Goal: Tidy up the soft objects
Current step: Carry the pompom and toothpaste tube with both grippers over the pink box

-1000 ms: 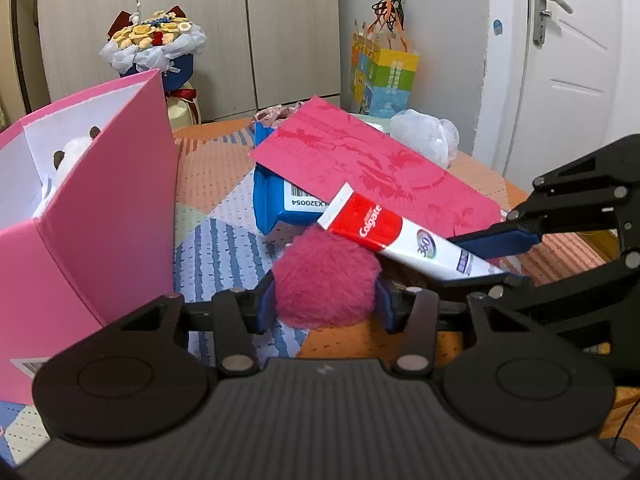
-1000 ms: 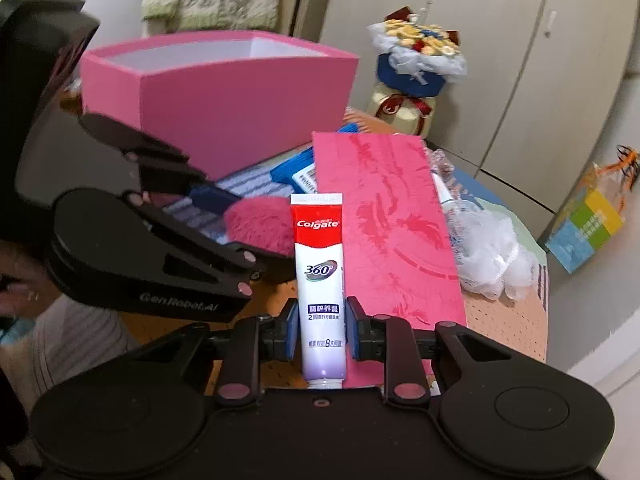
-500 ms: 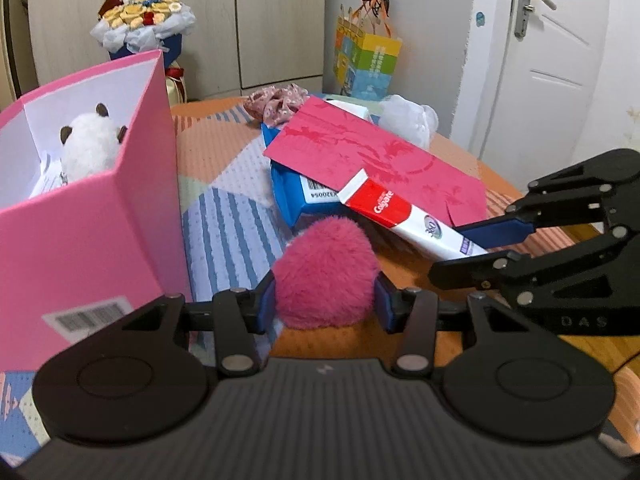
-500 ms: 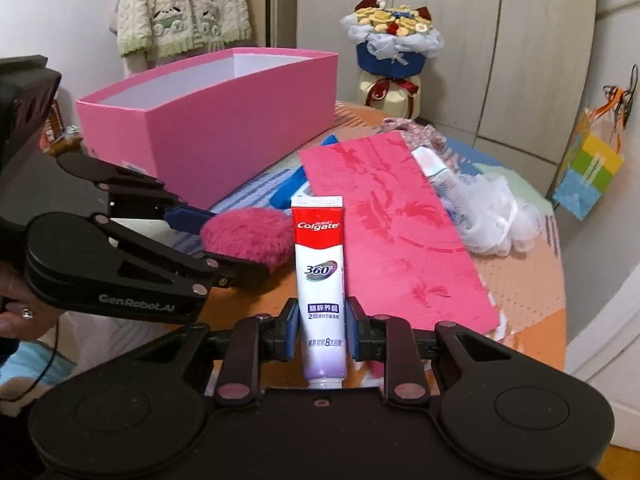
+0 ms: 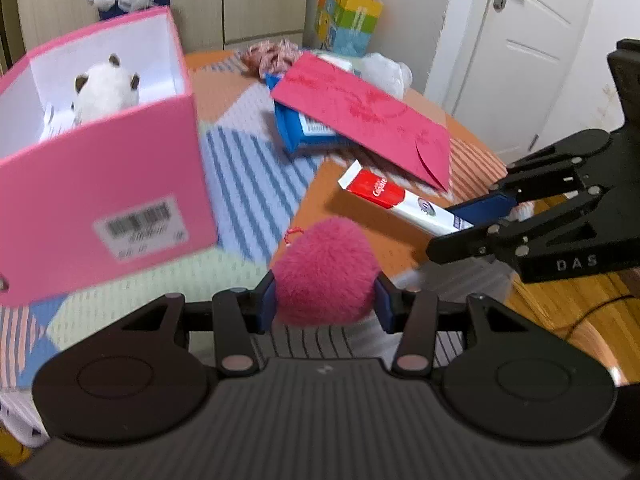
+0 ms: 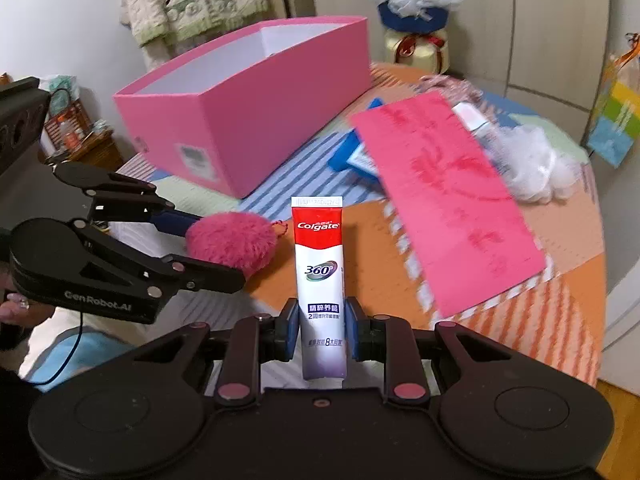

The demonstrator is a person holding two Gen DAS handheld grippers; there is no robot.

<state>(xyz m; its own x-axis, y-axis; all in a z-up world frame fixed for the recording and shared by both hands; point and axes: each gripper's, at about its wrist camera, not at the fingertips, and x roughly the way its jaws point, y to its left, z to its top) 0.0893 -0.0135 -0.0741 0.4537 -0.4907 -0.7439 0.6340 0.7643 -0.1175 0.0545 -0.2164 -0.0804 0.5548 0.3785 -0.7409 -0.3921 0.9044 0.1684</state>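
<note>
My left gripper (image 5: 325,306) is shut on a fluffy pink pom-pom (image 5: 325,270), held above the patchwork tablecloth near the table's front edge. The same pom-pom (image 6: 234,242) shows in the right wrist view between the left gripper's fingers (image 6: 208,250). My right gripper (image 6: 322,326) is shut on a red and white toothpaste tube (image 6: 321,280), which points away from me; that tube (image 5: 400,200) and the right gripper (image 5: 476,222) appear at the right of the left wrist view. An open pink box (image 5: 100,184) stands to the left, with a white plush toy (image 5: 106,94) inside.
A red envelope (image 5: 360,112) lies over a blue packet (image 5: 298,132) at mid-table. Behind them are a white mesh puff (image 6: 536,168), a patterned scrunchie (image 5: 276,54) and a small tube (image 6: 472,118). A flower bouquet (image 6: 412,0) and a colourful gift bag (image 5: 346,20) stand beyond the table.
Both grippers have drawn back and risen with their loads. The pink box now shows from higher up, its inside and the plush toy in view. The right gripper has rolled.
</note>
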